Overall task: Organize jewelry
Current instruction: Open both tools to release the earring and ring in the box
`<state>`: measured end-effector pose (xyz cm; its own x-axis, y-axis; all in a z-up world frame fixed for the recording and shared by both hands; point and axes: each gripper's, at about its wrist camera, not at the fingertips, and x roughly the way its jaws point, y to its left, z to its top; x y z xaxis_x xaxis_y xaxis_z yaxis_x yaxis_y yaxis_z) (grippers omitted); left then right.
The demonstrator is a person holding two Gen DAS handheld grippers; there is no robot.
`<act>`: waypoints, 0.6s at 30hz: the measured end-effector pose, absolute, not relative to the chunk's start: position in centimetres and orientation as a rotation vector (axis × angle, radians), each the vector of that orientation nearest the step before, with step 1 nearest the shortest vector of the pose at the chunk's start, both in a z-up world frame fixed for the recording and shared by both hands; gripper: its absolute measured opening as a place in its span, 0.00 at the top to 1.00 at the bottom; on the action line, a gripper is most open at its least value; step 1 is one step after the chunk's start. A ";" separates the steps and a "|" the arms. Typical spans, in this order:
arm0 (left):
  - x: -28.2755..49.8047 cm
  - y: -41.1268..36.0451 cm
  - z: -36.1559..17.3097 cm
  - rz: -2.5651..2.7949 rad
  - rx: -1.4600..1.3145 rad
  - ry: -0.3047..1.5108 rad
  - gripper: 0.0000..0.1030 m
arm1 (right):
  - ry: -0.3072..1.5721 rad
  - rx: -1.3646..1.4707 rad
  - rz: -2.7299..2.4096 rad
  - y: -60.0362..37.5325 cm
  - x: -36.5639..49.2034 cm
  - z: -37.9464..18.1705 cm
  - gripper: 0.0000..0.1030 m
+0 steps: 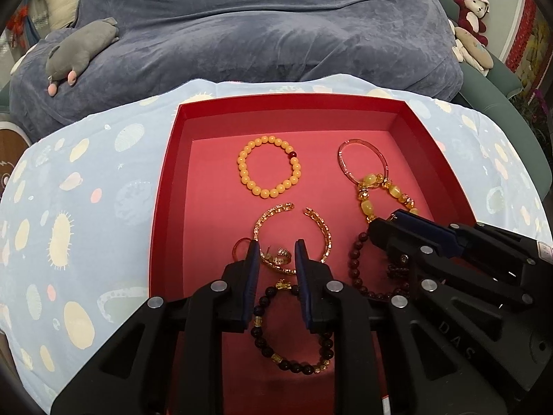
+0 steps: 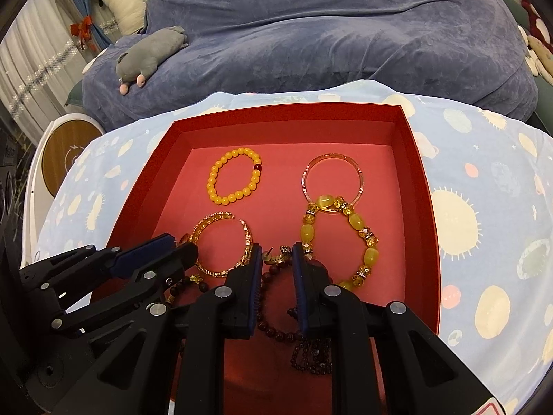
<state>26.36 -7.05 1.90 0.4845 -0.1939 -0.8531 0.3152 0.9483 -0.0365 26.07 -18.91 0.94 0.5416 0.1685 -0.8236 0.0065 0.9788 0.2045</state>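
Note:
An open red box (image 1: 172, 180) (image 2: 421, 186) holds several pieces of jewelry. My left gripper (image 1: 276, 249) is open low over the box floor, with a small gold ring (image 1: 278, 258) lying between its tips by the gold open cuff (image 1: 326, 238) (image 2: 248, 242). My right gripper (image 2: 276, 252) is also open, a small gold earring (image 2: 276, 257) between its tips above a dark red bead bracelet (image 2: 266, 287) (image 1: 354, 266). Farther back lie a yellow bead bracelet (image 1: 262, 192) (image 2: 221, 200), a clear pink bangle (image 1: 342, 162) (image 2: 306, 180) and a yellow stone bracelet (image 1: 368, 204) (image 2: 306, 233). A black bead bracelet (image 1: 262, 342) lies under the left gripper.
The box sits on a light blue patterned cloth (image 1: 86, 190) (image 2: 484, 207). Behind it is a grey-blue blanket (image 1: 259, 27) with a grey plush toy (image 1: 81, 52) (image 2: 148, 55). A red plush toy (image 1: 471, 10) sits at the back right, a round wooden-topped device (image 2: 65, 152) at the left.

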 end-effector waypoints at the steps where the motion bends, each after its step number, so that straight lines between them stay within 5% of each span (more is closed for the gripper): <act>1: 26.4 -7.0 2.0 -0.301 0.135 1.019 0.77 | 0.996 0.187 0.091 -18.9 26.0 1.0 0.81; 8: 25.7 -6.1 3.0 -0.243 0.117 1.019 0.57 | 0.984 0.177 0.055 -19.1 24.9 2.3 0.72; 18: 22.7 -5.5 5.9 -0.230 0.141 0.975 0.49 | 0.951 0.164 0.029 -19.0 21.4 5.0 0.67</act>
<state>22.73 -5.46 5.91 0.5400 -0.1299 -0.8316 0.2558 0.9666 0.0152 21.39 -19.03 5.04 0.5814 0.0963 -0.8079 0.0477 0.9872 0.1519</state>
